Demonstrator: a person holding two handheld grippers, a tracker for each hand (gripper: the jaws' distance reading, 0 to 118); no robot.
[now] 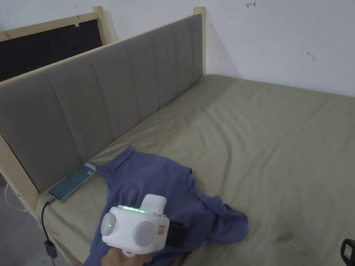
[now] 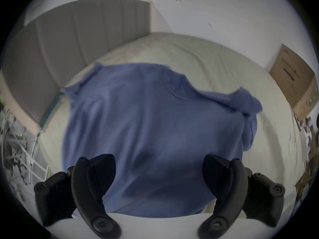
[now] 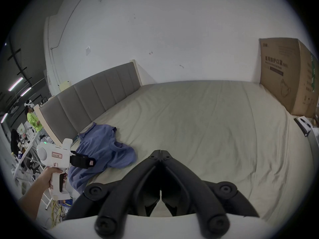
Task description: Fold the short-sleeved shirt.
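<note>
Broadly, a bed (image 1: 277, 145) with an olive-green sheet takes up most of the head view, with a grey padded headboard (image 1: 104, 93) along its left side and a white wall (image 1: 277, 38) behind. A large cardboard box (image 3: 290, 80) stands at the far right corner of the bed in the right gripper view. The blue short-sleeved shirt (image 1: 166, 187) lies crumpled on the sheet near the headboard end, one sleeve pointing toward the headboard and another part bunched up on the side away from it; its lower part hangs over the near edge of the bed. The left gripper (image 2: 159, 172) hovers above the shirt with its jaws spread wide, nothing between them; a hand (image 3: 50, 173) holds its white body by the handle. The right gripper (image 3: 160, 154) is well apart from the shirt, over bare sheet, its jaws closed tip to tip on nothing. A phone (image 1: 72, 182) lies on the sheet just beside the headboard, close to the shirt's sleeve, with a cable (image 1: 44, 221) running off the edge.
</note>
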